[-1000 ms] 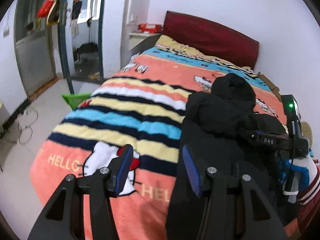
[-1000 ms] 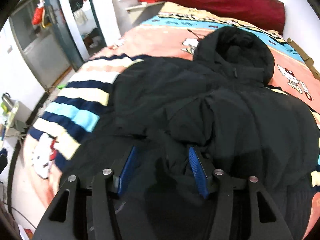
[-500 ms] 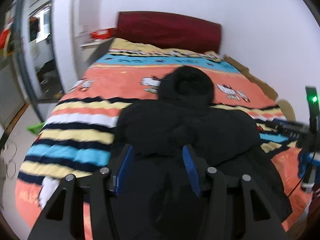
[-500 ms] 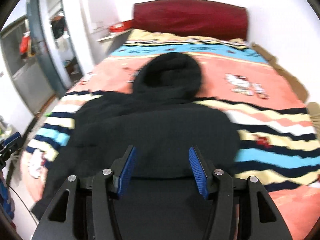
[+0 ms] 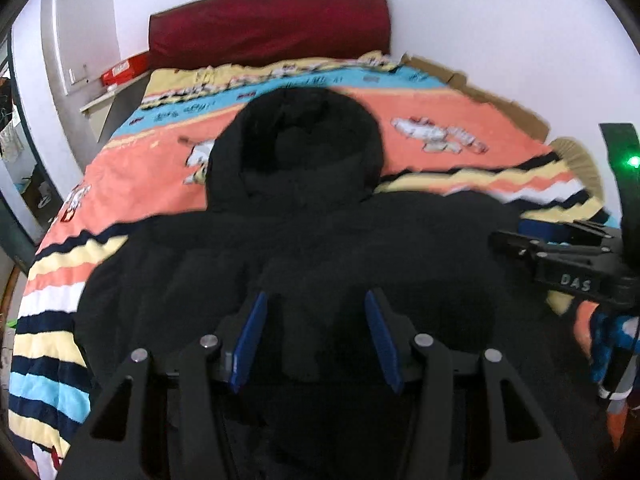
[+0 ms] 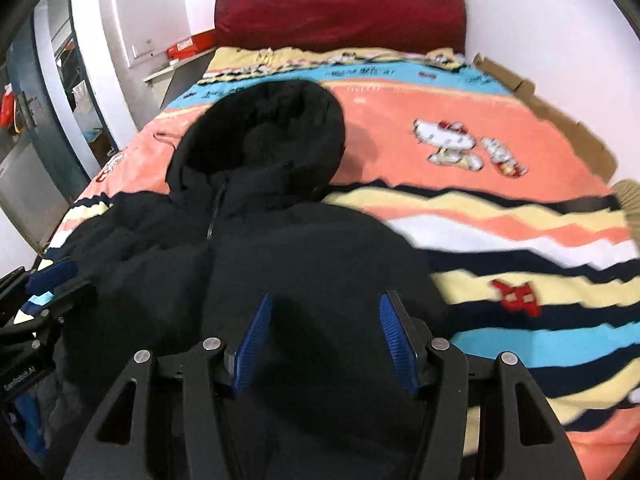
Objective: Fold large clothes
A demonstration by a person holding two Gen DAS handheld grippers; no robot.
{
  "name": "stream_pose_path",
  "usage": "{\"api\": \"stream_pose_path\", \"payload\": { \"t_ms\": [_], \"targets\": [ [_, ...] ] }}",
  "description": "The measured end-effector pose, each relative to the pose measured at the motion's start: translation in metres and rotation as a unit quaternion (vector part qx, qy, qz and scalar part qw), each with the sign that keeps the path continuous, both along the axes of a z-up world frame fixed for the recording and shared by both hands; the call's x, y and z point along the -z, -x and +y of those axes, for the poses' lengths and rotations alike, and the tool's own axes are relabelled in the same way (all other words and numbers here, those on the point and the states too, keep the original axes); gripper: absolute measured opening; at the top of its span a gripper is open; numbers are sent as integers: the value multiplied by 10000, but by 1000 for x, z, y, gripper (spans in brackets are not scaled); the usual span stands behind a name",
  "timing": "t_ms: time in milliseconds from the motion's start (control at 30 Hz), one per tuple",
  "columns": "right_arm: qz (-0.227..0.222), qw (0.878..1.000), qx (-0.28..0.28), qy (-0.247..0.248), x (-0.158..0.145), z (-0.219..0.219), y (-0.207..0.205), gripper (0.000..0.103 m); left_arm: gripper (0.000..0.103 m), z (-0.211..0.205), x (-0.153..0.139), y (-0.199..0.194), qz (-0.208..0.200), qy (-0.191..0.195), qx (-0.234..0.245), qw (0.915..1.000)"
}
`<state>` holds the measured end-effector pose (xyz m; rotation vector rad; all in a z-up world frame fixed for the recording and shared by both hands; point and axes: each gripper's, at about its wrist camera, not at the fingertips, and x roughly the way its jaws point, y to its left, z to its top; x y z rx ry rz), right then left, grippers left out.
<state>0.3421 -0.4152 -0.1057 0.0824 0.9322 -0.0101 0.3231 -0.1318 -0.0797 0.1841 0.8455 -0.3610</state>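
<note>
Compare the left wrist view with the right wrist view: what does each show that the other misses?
Left wrist only: the right gripper at the right edge, with a green light above it.

Right wrist only: the left gripper at the left edge, the jacket's front zip, and a red bow print on the striped part of the blanket.

Both: the black hooded puffer jacket lying hood-up on the striped orange cartoon-cat blanket, the dark red headboard, a red box on the side shelf, and each camera's own blue-padded fingers apart over the jacket.

left gripper (image 5: 312, 340) jaws apart, right gripper (image 6: 326, 344) opening
</note>
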Motion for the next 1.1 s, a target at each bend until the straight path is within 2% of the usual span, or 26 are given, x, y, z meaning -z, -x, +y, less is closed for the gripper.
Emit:
{"api": "stream_pose_path", "payload": {
  "t_ms": [67, 133, 167, 267, 367, 467, 533, 633, 733, 867, 967, 1100],
  "targets": [
    [26, 9999, -3, -104, 19, -3, -1, 61, 50, 13, 20, -1, 37, -147, -32, 9999],
    [20, 9996, -39, -265, 31, -11, 4, 64, 51, 29, 31, 2, 126, -20, 22, 9999],
    [28, 9997, -38, -255, 35, -15, 7, 69, 51, 38, 33, 4, 147, 14, 33, 9999],
    [107, 9997, 27, -224, 38, -29, 17, 71, 51, 54, 31, 16, 105, -68, 138, 9998],
    [189, 9996, 201, 26, 31, -38, 25, 71, 51, 60, 21, 29, -74, -245, 134, 9996],
    [34, 9997, 218, 99, 15, -36, 35, 71, 51, 63, 5, 38, -221, -20, 161, 9996],
    [-104, 9999, 44, 2, 3, -23, 40, 71, 51, 61, -1, 42, -263, 86, 201, 9994],
    [-159, 9993, -331, -47, -1, 5, 44, 71, 51, 52, 6, 42, -136, 62, 203, 9997],
    [82, 9985, -533, -55, 14, 25, 46, 71, 51, 50, 25, 38, 130, -73, 83, 9999],
    [452, 9983, -364, 25, 31, 18, 49, 74, 51, 65, 15, 49, 68, 37, 88, 9999],
    [457, 9979, -408, 216, 15, 11, 53, 74, 51, 87, -1, 50, -86, 135, -15, 9999],
    [167, 9985, -439, 269, -24, 1, 37, 74, 51, 111, -22, 27, -156, 284, -150, 9994]
  ]
}}
